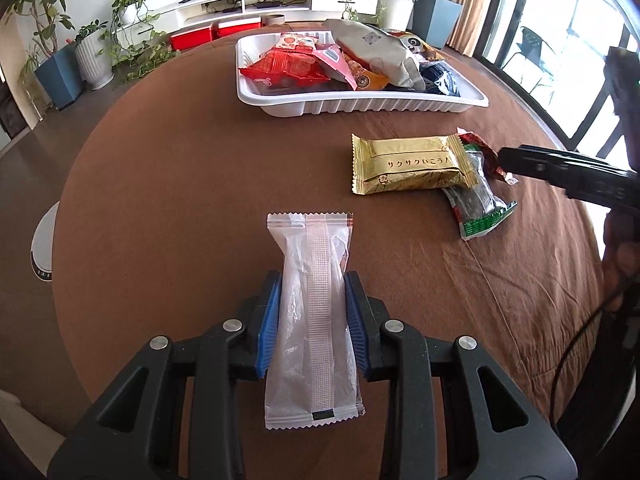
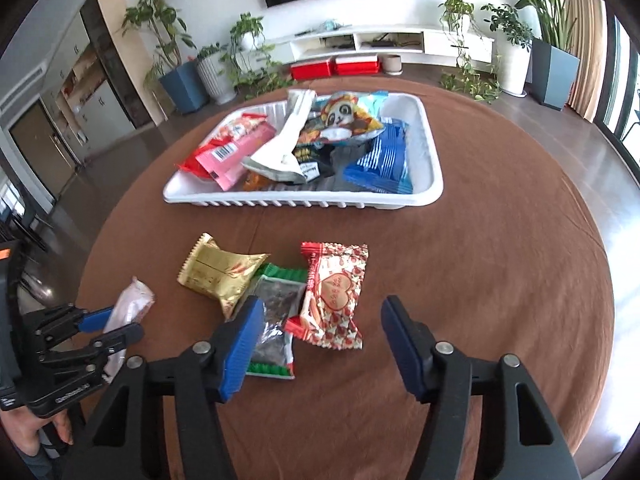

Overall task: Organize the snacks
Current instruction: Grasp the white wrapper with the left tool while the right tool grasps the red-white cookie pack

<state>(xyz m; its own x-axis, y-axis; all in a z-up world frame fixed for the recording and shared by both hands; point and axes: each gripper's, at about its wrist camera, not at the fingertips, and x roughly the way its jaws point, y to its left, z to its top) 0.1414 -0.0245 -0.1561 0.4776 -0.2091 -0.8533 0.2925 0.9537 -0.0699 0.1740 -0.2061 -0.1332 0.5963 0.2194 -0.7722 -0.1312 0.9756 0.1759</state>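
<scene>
A long white snack packet lies on the brown tablecloth with my left gripper shut on its middle, the blue pads pressing both sides. The right wrist view shows that left gripper and packet at lower left. My right gripper stands open just over a red heart-print packet, without touching it. Its left finger covers part of a green-edged dark packet. A gold packet lies partly on that one. Behind them a white tray holds several snacks.
The round table's edge curves close on every side, with dark floor beyond it. Potted plants, a white TV cabinet and red boxes stand along the far wall. A hand holds the left gripper's grip.
</scene>
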